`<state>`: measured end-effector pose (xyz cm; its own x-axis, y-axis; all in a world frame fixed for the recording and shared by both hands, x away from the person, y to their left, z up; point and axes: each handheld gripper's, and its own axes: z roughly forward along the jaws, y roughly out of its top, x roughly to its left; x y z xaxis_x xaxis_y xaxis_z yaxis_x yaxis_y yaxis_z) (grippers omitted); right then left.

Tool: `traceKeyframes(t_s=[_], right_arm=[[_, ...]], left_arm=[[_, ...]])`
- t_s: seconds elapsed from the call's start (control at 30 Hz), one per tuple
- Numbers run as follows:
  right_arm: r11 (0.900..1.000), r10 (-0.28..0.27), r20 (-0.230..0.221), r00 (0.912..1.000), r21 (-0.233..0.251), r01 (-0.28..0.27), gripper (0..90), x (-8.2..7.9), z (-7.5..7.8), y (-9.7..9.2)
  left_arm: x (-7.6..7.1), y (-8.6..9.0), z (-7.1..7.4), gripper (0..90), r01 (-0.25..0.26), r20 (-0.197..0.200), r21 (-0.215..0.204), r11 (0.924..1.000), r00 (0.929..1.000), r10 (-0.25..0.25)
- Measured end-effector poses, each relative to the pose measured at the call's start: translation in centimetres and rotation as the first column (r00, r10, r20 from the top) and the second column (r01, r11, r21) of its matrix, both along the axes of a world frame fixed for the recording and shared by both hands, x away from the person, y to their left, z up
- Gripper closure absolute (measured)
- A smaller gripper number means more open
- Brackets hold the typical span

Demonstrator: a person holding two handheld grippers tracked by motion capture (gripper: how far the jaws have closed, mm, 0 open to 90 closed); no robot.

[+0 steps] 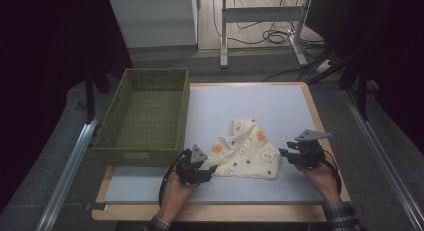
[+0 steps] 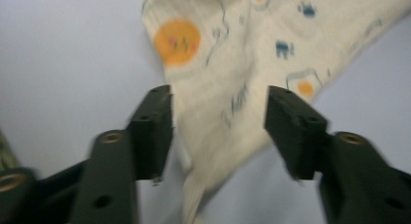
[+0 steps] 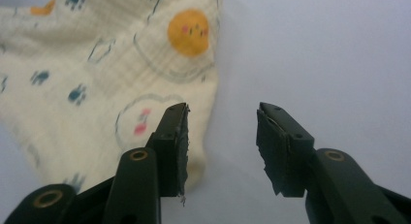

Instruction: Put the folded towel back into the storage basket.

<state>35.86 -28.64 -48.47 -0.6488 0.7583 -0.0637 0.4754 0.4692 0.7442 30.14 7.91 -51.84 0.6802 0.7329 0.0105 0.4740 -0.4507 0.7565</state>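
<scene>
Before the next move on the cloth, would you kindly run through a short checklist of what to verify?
1. left gripper jaws apart, not pinching: ok.
2. right gripper jaws apart, not pinching: ok.
3. cloth lies on the table, released: ok.
4. Cloth folded neatly: not ok, it lies crumpled.
5. basket has room for the cloth: ok.
6. Cloth corner between the left gripper's jaws: ok.

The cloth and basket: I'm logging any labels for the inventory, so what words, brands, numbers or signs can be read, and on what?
None can be read.
Cloth: printed pictures only, orange round faces, outlined shapes and small blue paw marks; no letters.
Basket: a pale rectangular patch low on its near wall, too small to tell whether it carries text.
Grippers: no markings readable.
</scene>
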Motion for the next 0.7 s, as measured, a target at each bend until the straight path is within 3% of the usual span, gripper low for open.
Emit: traceKeyframes(t_s=[0.13, 0.27, 0.4, 0.43, 0.47, 0.57, 0.7], right_arm=[[0.9997, 0.018, -0.011, 0.9998, 0.02, -0.017, 53.8, 2.4, -0.2, 1.5], [0.9986, 0.041, -0.044, 0.9982, 0.036, -0.039, 53.8, 4.5, -1.4, 3.0], [0.9972, 0.069, -0.096, 0.9929, 0.036, -0.066, 54.7, 5.9, -3.2, 4.1], [0.9973, 0.068, -0.119, 0.9906, 0.035, -0.064, 58.2, 6.0, -3.5, 4.3], [0.9976, 0.058, -0.11, 0.9922, 0.045, -0.053, 65.8, 5.9, -3.7, 4.3], [0.9933, 0.085, -0.139, 0.9866, 0.089, -0.073, 85.4, 5.7, -3.8, 4.3], [0.9963, 0.075, -0.119, 0.99, 0.05, -0.07, 87.4, 5.1, -2.5, 4.5]], left_arm=[[1.4, -0.8, -0.8, 30.1, -0.029, 0.008, 0.022, 0.9993, 0.9996, 0.029], [2.1, -1.1, -2.1, 25.2, -0.064, 0.006, 0.062, 0.996, 0.9979, 0.064], [2.3, -0.4, -2.5, 20.9, -0.081, -0.025, 0.015, 0.9966, 0.9963, 0.082], [2.4, -0.4, -2.5, 20.2, -0.078, -0.035, 0.012, 0.9969, 0.9963, 0.078], [2.5, -0.3, -2.6, 19.7, -0.073, -0.048, 0.007, 0.9973, 0.9962, 0.073], [2.7, -0.2, -2.6, 19.7, -0.07, -0.071, -0.007, 0.9976, 0.9951, 0.069], [2.6, -0.2, -2.6, 19.9, -0.069, -0.065, -0.004, 0.9976, 0.9955, 0.069]])
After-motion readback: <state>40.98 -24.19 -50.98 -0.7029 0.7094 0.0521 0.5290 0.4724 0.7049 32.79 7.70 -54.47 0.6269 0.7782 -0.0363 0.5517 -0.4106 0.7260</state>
